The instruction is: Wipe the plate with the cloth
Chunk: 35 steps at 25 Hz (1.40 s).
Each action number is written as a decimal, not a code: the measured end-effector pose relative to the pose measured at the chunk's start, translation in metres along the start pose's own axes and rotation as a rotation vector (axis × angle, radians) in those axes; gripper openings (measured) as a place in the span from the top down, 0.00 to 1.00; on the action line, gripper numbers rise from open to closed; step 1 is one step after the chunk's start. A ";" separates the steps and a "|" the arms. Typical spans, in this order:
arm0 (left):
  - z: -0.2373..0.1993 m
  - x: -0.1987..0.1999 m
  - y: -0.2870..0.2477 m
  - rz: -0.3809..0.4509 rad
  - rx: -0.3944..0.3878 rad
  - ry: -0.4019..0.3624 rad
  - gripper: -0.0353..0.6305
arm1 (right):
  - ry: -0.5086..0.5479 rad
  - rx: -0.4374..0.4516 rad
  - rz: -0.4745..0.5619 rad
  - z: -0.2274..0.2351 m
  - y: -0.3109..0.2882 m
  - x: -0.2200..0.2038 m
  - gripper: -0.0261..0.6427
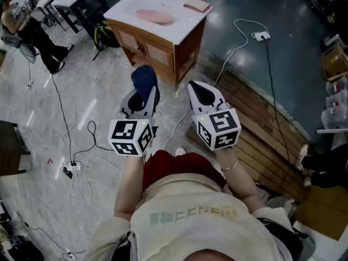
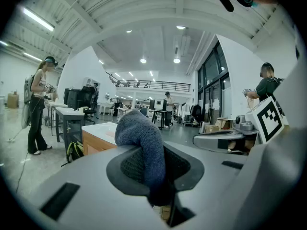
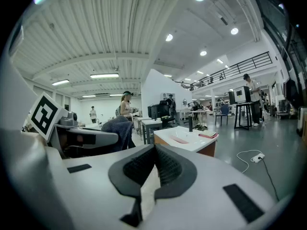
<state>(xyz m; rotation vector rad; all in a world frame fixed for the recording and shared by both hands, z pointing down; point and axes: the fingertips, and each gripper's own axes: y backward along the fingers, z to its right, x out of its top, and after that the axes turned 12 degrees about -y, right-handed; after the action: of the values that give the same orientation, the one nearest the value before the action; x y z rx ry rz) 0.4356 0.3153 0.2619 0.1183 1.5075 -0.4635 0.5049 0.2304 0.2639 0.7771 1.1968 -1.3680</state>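
Note:
A dark blue cloth (image 1: 144, 79) bulges out of my left gripper (image 1: 142, 95), which is shut on it; in the left gripper view the cloth (image 2: 141, 138) fills the space between the jaws. My right gripper (image 1: 200, 91) is shut with nothing in it, its pads (image 3: 165, 169) meeting at the tip. Both are held in the air in front of me, well short of a wooden cabinet with a white top (image 1: 136, 1). A pink oval plate (image 1: 155, 17) lies on that top, also visible in the right gripper view (image 3: 181, 140).
A reddish flat item (image 1: 197, 5) lies at the counter's far corner. Cables and a power strip (image 1: 261, 35) trail over the floor. A wooden pallet (image 1: 266, 129) lies to the right, a backpack (image 1: 103, 34) beside the cabinet, and a person (image 1: 32, 26) at far left.

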 end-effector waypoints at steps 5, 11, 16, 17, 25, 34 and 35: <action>-0.008 -0.001 -0.012 -0.003 0.009 0.016 0.83 | -0.019 0.024 -0.036 0.008 -0.012 -0.004 0.91; -0.028 0.003 -0.027 -0.001 0.026 0.011 0.83 | -0.031 0.043 -0.027 0.014 -0.031 0.006 0.90; -0.058 0.002 -0.053 0.000 0.031 0.009 0.83 | -0.039 0.039 -0.025 0.023 -0.064 0.013 0.90; -0.065 0.001 -0.060 -0.002 0.030 0.012 0.83 | -0.042 0.036 -0.031 0.025 -0.073 0.013 0.90; -0.152 -0.013 -0.130 -0.032 -0.007 0.037 0.83 | -0.060 0.022 -0.081 0.036 -0.185 0.017 0.90; -0.271 -0.021 -0.209 -0.064 -0.075 0.071 0.83 | -0.066 -0.034 -0.136 0.035 -0.328 0.033 0.90; -0.281 -0.023 -0.216 -0.067 -0.083 0.071 0.83 | -0.065 -0.042 -0.140 0.035 -0.341 0.034 0.90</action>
<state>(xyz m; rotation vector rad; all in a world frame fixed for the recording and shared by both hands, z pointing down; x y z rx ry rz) 0.0950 0.2251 0.3075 0.0190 1.6022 -0.4537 0.1750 0.1476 0.3179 0.6244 1.2435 -1.4664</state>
